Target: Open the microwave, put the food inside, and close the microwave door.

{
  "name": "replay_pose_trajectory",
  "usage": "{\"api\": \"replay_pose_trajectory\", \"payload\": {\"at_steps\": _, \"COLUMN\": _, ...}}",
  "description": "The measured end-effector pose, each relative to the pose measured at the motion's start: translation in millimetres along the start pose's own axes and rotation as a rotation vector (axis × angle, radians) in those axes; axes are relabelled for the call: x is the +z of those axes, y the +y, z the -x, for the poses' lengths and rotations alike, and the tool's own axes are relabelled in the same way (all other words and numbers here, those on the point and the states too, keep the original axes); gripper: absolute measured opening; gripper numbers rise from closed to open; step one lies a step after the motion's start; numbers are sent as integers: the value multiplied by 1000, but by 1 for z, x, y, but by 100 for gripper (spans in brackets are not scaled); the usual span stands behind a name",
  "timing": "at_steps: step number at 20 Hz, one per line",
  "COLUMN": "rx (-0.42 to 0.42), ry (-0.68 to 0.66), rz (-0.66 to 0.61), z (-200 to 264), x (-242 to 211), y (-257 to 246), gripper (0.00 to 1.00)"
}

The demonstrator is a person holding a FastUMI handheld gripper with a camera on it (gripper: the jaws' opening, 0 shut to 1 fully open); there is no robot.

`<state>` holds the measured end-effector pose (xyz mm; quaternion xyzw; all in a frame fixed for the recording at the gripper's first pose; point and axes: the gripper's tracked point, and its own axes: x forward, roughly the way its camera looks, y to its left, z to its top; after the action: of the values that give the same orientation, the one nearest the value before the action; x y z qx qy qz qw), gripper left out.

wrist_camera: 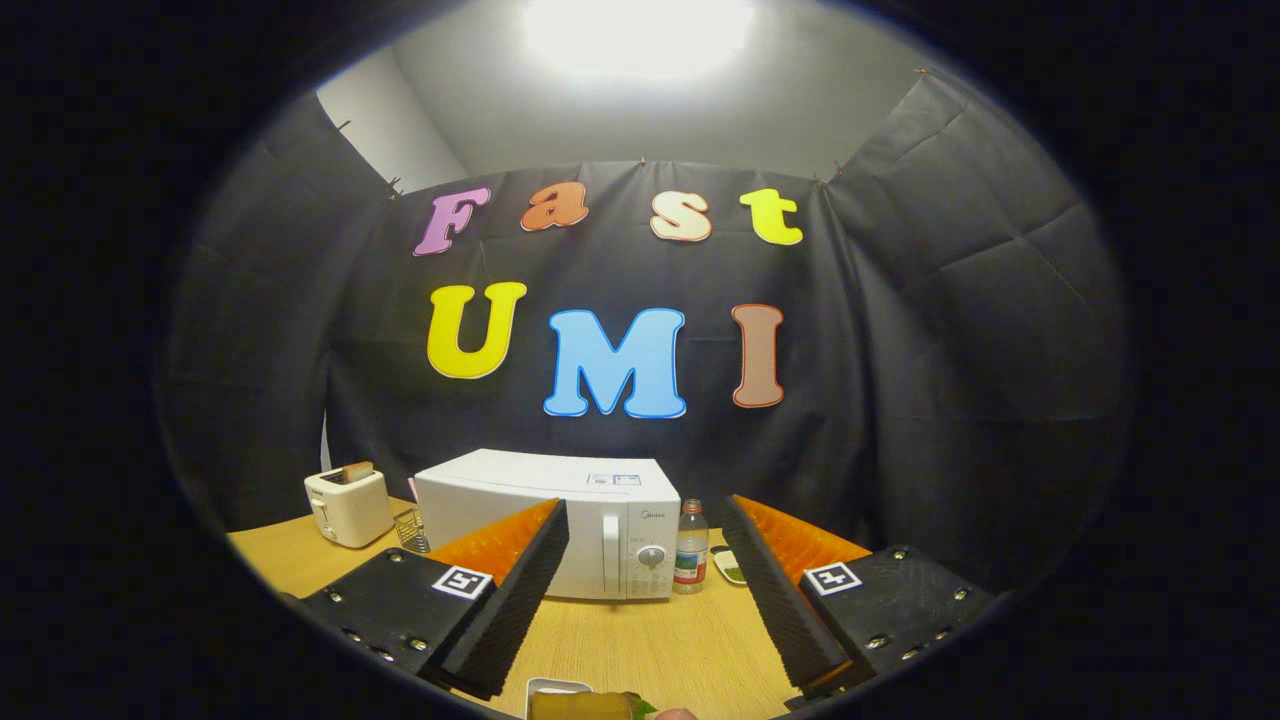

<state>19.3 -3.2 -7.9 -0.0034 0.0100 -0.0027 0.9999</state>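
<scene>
microwave [560, 525] sits on the wooden table [640, 640], well beyond my fingers, door shut, handle and control dial on its right side facing me. my left finger covers part of its lower front. the food [585, 706] is close under me, between the fingers at the near edge of the table: a brownish piece with a bit of green on it, resting on a small white dish [553, 687]. i can't make out what kind of food it is. my gripper [645, 595] is spread wide apart, holding nothing, fingers pointing toward the microwave with bare table between them. just right of the microwave stands a clear bottle [691, 548] with a red cap, nearly touching its side. right of the bottle lies a small white plate [730, 566] with something green on it, partly hidden by my right finger. left of the microwave is a small wire rack [411, 528], and further left a white toaster [348, 506] with a slice of bread sticking out of the top.
</scene>
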Motion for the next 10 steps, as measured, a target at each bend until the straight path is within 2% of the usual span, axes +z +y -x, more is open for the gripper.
{"api": "replay_pose_trajectory", "payload": {"at_steps": 10, "rx": 51, "ry": 13, "rz": 5, "z": -30, "x": -10, "y": 20, "gripper": 98}}
